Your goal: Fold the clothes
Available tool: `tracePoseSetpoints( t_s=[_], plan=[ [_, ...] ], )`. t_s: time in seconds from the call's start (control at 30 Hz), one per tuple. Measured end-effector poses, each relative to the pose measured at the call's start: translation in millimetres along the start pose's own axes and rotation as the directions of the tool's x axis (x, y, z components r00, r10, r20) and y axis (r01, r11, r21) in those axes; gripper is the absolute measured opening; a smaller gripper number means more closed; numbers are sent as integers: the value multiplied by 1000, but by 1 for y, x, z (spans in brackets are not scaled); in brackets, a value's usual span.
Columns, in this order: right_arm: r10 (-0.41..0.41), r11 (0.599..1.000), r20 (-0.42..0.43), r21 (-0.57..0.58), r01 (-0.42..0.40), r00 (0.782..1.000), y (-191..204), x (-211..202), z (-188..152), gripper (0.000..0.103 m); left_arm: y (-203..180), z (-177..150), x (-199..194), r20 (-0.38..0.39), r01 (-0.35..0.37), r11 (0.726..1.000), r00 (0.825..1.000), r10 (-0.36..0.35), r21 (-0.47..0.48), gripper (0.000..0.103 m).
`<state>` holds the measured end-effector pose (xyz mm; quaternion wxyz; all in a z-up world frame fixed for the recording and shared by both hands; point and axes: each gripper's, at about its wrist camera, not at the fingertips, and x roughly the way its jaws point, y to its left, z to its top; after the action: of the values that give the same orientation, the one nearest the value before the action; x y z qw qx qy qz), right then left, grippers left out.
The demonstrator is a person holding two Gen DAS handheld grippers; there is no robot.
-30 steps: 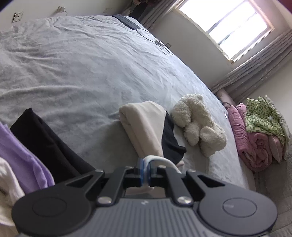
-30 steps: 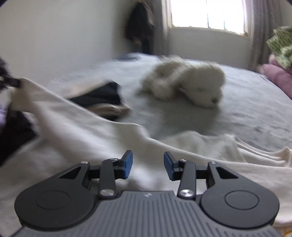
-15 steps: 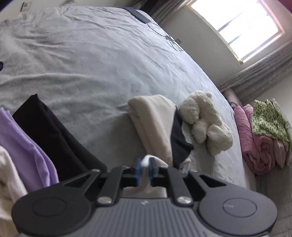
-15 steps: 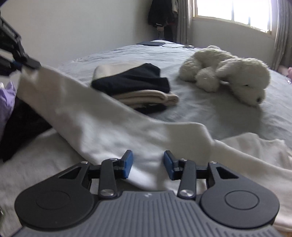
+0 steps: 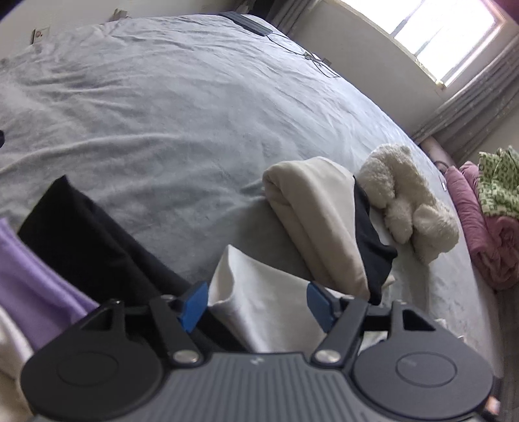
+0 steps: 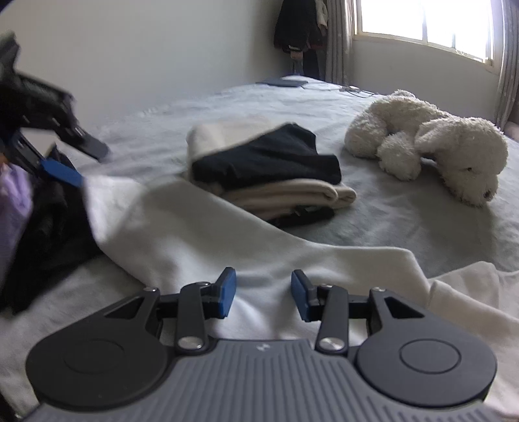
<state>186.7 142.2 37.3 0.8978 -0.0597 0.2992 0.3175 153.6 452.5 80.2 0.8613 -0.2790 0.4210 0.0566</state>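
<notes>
The bed (image 5: 168, 107) is plain pale grey. At centre right in the left wrist view, a folded stack (image 5: 324, 224) is cream and black; beside it the plush dog (image 5: 408, 201) is off-white. The white garment (image 6: 201, 240) is unpatterned. At lower left lie lilac cloth (image 5: 29, 285) and black cloth (image 5: 87, 240). At far right, a pink blanket (image 5: 483, 233) lies under a green-patterned cloth (image 5: 496, 185). The fingers (image 6: 227, 292) have blue pads.

Shirt (image 6: 201, 246) spread on bed (image 6: 405, 224) nearest right tool's camera. Folded stack (image 6: 269, 175) behind shirt – toy dog (image 6: 428, 142) to stack's right. Heap of clothes (image 6: 42, 227) at shirt's left edge – window (image 6: 428, 26) behind bed.
</notes>
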Motion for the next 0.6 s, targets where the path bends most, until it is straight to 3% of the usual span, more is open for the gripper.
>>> tracePoseSetpoints(
  t_s=[0.1,0.23,0.27,0.33,0.37,0.43,0.6],
  plan=[
    [31,999,30,-7,-31,999,4,-12,1,44,-3,-3,12,-15,-42,999,999,43,22,70],
    [-10,997,-3,-73,10,1000,11,-10,-3,44,-6,-9,19,-9,-74,996,997,75,48,67],
    [-2,999,-9,-52,2,1000,9,-8,-4,44,-6,-11,19,-5,-72,996,997,72,56,61],
    [14,1000,-20,-10,-14,1000,7,-4,-6,44,-5,-14,20,-6,-74,995,997,75,68,34],
    [22,1000,-25,12,-21,999,5,-2,-7,44,-5,-15,21,-8,-77,994,997,78,73,11],
    [30,1000,-27,5,-30,999,10,-1,-9,44,2,-16,21,-7,-80,996,997,81,50,9],
    [44,999,9,-28,-44,999,15,-12,-8,44,5,-19,-6,97,-49,999,994,50,-12,9]
  ],
)
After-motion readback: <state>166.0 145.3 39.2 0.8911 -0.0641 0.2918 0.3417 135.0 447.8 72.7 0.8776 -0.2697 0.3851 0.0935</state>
